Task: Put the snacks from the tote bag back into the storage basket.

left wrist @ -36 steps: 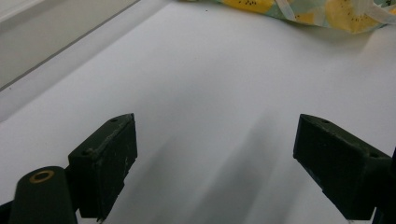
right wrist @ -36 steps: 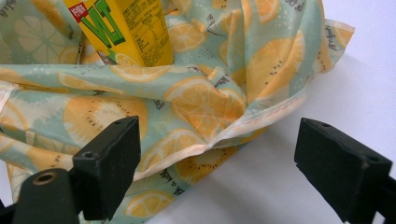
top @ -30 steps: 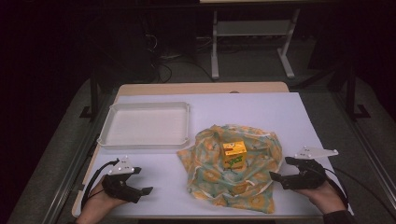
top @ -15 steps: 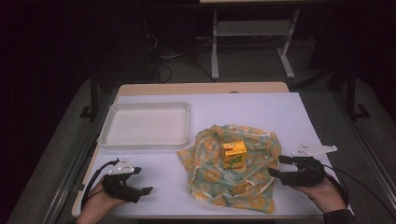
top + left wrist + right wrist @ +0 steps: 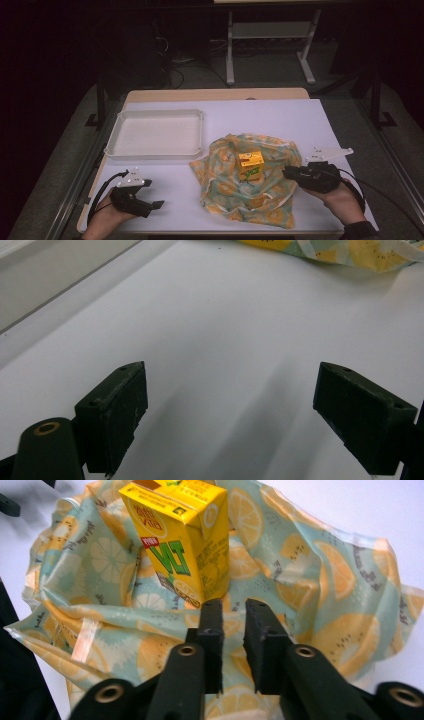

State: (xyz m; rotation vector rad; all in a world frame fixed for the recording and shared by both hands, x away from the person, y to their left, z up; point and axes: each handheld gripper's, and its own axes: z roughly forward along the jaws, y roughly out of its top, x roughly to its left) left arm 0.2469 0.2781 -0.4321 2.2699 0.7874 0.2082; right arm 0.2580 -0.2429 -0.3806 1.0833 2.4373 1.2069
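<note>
at far left an empty tray (image 5: 155, 134) sits on the bench (image 5: 280, 117); near it the left gripper (image 5: 150, 205) rests with jaws wide apart, holding nothing. mid-bench a carton (image 5: 250, 165) stands upright on a crumpled cloth (image 5: 235, 187). at right the right gripper (image 5: 233, 630) is nearly closed over the cloth's edge, apparently gripping nothing, so nothing looks done yet.

Green "VLT" lettering on the yellow drink carton (image 5: 180, 540)

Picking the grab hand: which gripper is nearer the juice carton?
Right. The right gripper is at the cloth's edge beside the juice carton; the left gripper sits off the cloth, well away.
</note>
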